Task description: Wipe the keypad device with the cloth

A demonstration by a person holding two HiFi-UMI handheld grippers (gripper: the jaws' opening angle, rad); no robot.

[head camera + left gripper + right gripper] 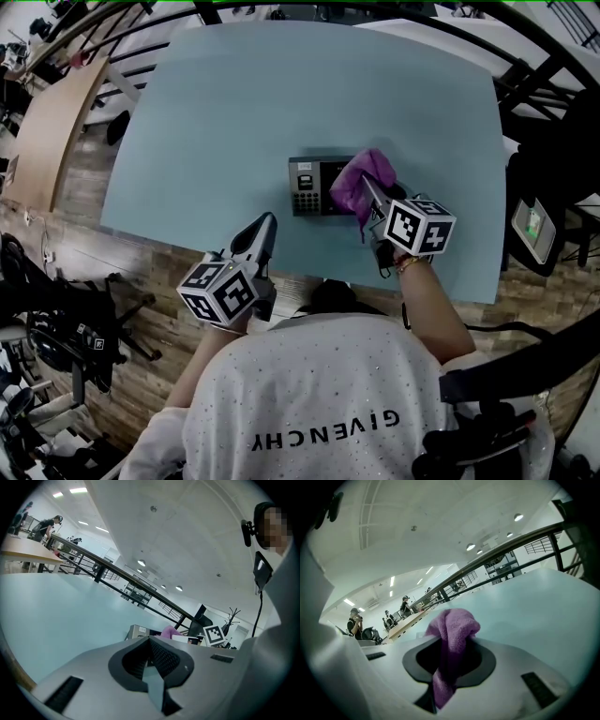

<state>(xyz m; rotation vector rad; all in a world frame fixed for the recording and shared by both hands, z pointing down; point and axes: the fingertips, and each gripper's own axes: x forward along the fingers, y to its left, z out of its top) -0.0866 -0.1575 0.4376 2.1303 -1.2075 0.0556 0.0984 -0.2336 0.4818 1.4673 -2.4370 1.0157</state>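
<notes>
Cloth (361, 180) is pinched in my right gripper (370, 199), jaws closed on a bunched fold that stands past the tips, over the right end of the device (307, 187). The device lies flat on the counter (234, 112), long axis running left to right across me, its keypad end bare to the left of the cloth. The wipe, I judge, wants a leftward sweep along that axis. My left gripper (265, 228) hovers by the counter's near edge, jaws closed on nothing, farther from the device than the right.
</notes>
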